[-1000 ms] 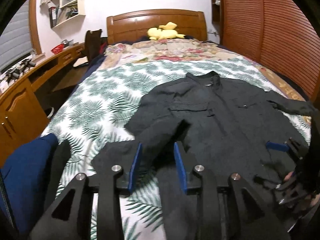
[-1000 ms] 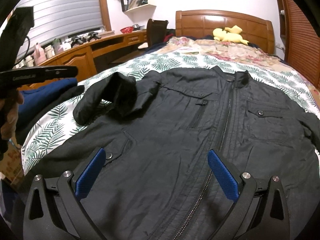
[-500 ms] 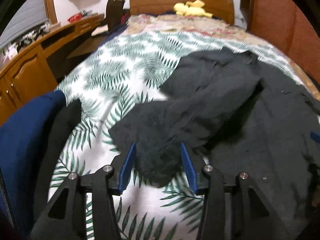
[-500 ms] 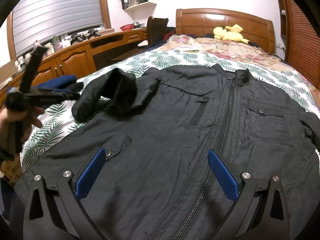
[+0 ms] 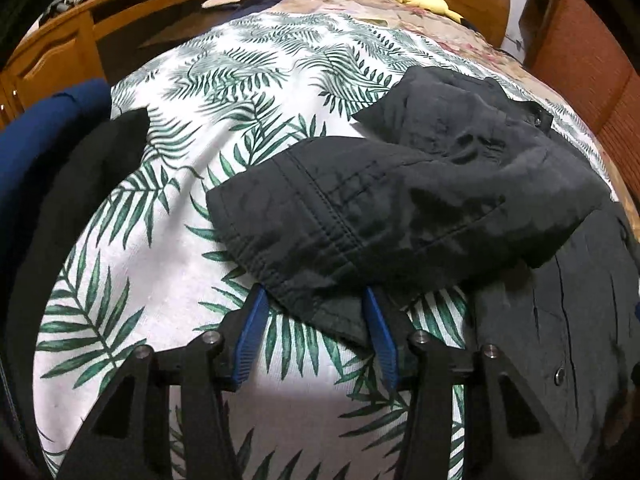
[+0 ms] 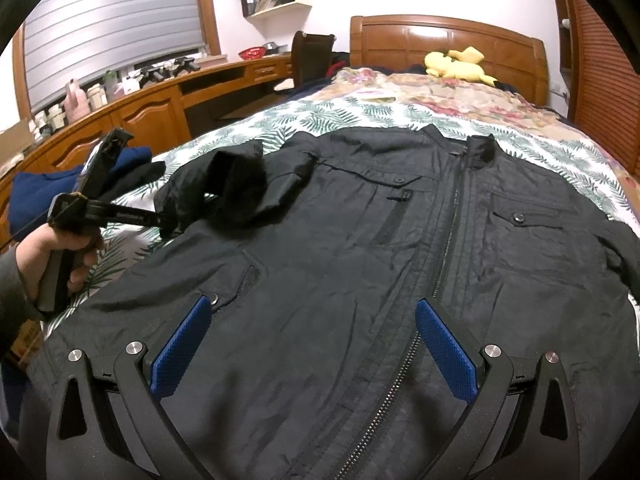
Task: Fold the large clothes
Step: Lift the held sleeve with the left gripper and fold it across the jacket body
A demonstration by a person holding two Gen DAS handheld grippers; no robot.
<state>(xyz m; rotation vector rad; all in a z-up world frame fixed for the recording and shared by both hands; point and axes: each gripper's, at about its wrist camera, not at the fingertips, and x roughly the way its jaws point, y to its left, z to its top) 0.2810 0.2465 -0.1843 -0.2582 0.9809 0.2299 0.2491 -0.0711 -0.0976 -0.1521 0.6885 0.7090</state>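
Observation:
A black zip jacket (image 6: 400, 248) lies front-up on the fern-print bed sheet (image 5: 248, 80). Its left sleeve (image 5: 360, 208) is bunched and folded back toward the body; it also shows in the right wrist view (image 6: 228, 192). My left gripper (image 5: 316, 312) is open, its blue pads on either side of the sleeve cuff edge, low over the sheet. It shows in the right wrist view (image 6: 162, 222) at the sleeve end, held by a hand. My right gripper (image 6: 312, 332) is wide open and empty above the jacket's lower front, near the zip.
A pile of blue and black clothes (image 5: 48, 168) sits at the bed's left edge. A wooden desk and cabinets (image 6: 160, 108) run along the left. A yellow plush toy (image 6: 460, 64) lies by the headboard (image 6: 448, 36). A wooden slatted wardrobe (image 5: 592, 60) stands on the right.
My left gripper has dropped lower and moved in on the sleeve cuff, which now lies between its pads. The right gripper has stayed still and open.

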